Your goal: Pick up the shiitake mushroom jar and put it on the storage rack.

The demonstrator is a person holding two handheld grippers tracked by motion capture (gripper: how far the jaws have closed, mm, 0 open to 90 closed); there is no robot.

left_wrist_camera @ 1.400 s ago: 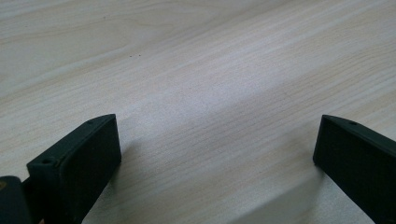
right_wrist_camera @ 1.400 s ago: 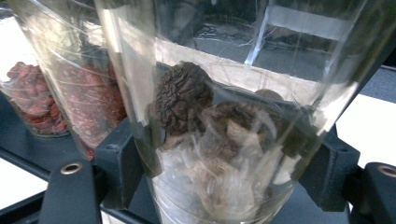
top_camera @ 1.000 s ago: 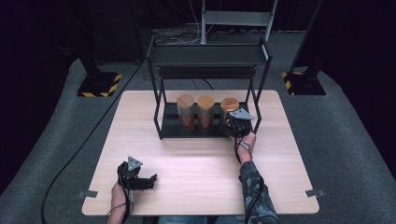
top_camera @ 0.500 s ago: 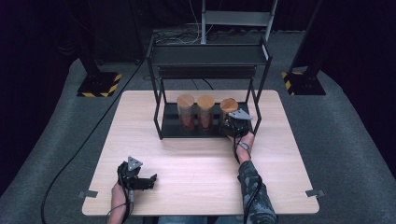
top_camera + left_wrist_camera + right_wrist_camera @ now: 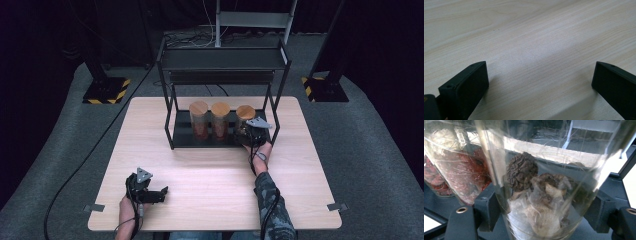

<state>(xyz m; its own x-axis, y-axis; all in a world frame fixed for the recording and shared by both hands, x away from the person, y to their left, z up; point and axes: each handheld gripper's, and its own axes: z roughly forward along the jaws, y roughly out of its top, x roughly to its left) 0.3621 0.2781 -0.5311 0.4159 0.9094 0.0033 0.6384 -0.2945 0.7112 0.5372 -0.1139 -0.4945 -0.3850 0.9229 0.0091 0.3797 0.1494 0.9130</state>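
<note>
Three clear jars with wooden lids stand in a row on the lower shelf of a black rack (image 5: 173,135). My right gripper (image 5: 246,134) is shut on the rightmost jar (image 5: 245,113), its pads pressing both sides of the glass. In the right gripper view that jar (image 5: 544,195) holds dark wrinkled and pale dried pieces. The middle jar (image 5: 220,120) and the left jar (image 5: 198,119) hold red dried fruit, and the middle one (image 5: 459,170) stands close beside the held jar. My left gripper (image 5: 161,193) rests near the table's front left, open, with bare wood between its jaws (image 5: 539,82).
The light wooden table (image 5: 210,175) has free room in front of the rack. The rack's top shelf (image 5: 222,59) hangs over the jars, and its right post (image 5: 272,115) stands close to my right gripper. Dark floor, cables and stands lie beyond the table.
</note>
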